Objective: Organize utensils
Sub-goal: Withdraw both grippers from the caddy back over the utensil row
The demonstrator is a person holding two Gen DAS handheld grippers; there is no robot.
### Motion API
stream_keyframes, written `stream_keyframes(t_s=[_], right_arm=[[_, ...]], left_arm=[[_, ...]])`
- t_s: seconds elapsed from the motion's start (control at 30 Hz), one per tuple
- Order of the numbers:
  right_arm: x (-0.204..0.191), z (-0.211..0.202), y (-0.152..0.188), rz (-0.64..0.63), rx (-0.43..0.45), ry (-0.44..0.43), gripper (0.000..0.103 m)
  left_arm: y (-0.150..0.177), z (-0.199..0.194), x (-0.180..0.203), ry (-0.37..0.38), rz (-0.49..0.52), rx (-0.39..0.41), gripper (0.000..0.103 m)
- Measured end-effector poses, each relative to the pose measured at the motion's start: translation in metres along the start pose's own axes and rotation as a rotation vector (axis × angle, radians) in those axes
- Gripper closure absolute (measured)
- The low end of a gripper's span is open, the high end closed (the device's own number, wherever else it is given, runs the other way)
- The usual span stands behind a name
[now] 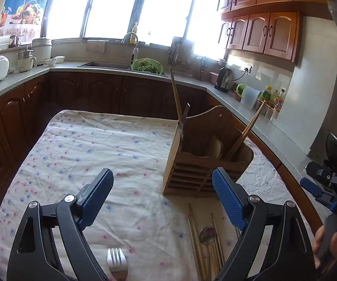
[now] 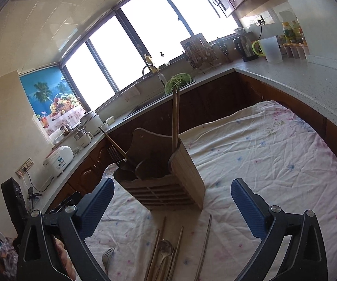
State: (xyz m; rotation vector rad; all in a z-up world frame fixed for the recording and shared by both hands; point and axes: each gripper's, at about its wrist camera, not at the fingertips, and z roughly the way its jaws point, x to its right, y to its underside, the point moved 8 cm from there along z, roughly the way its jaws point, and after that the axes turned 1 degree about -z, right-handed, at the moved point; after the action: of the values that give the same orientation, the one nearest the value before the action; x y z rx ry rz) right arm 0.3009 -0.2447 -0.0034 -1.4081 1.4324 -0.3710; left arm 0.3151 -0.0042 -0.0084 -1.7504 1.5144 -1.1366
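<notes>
- Kitchen setting: counters on three sides, sink under a bright window with a green colander of greens beside it, kettle and bottles on the right-hand counter, rice cooker on the left-hand one.
- Table under a floral cloth; the far half lies bare.
- Wooden utensil holder stands upright on the cloth, slatted front facing the cameras. Nothing lies between it and either gripper.
- In the holder: upright chopsticks in one end section, a dark fork and another leaning stick at the other end (which section exactly, cannot tell).
- Loose on the cloth, in front of the holder: a metal spoon among several chopsticks, and a silver fork lying apart to one side.
- Left gripper: jaws spread wide, nothing between the blue pads, hovering above the loose pieces.
- Right gripper: likewise wide apart and empty, the holder framed between its fingers, not touched.
- A hand is visible at the frame edge behind the right gripper's handle.
</notes>
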Motion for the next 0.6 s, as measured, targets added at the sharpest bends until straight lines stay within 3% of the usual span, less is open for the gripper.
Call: stream_keyframes(t_s=[0.23,0.6], right_arm=[[0.008,-0.034,0.046,0.031,-0.046,0.031,0.002],[0.006,-0.075,0.092,0.015,-0.061,0.081,0.002]], left_arm=[[0.045,-0.027,-0.009,0.008,-0.050,-0.073,0.013],[0.096,-0.064,-0.013,0.004,-0.055,-0.121,0.013]])
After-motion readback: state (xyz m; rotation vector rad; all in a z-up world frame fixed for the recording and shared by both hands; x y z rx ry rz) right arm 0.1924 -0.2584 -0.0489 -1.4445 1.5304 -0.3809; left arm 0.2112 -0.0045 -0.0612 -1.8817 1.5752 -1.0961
